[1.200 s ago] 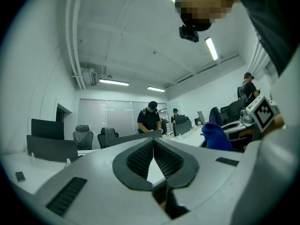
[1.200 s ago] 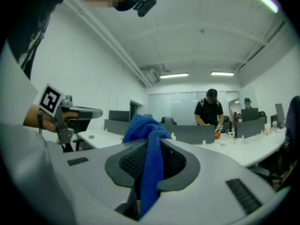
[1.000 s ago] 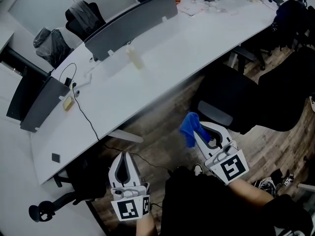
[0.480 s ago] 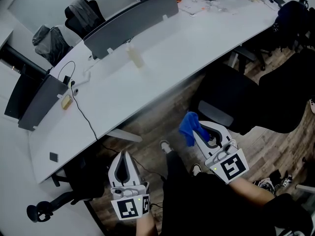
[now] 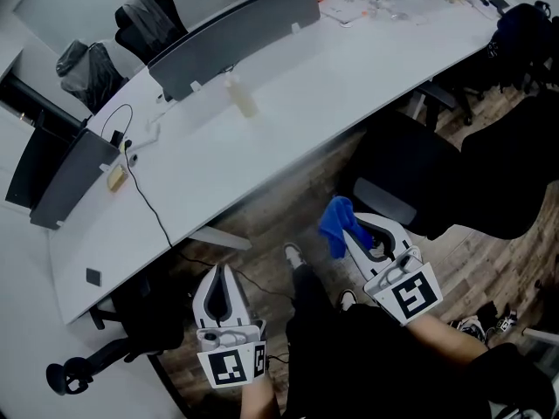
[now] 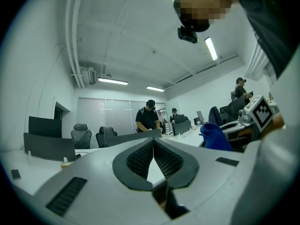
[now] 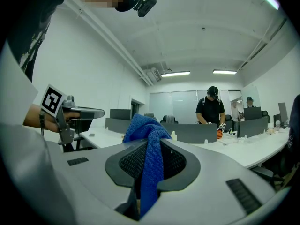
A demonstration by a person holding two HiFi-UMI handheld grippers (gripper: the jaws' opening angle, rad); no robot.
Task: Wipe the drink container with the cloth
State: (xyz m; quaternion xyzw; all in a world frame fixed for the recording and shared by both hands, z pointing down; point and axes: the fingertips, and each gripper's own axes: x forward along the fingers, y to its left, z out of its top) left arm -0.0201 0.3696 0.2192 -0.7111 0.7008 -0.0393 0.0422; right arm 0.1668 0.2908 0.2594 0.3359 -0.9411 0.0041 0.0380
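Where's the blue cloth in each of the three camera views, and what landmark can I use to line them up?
Head view: the blue cloth is lower centre-right.
Left gripper view: right of centre.
Right gripper view: dead centre, pinched between the jaws.
Shared landmark: the grey divider panel standing on the long white desk.
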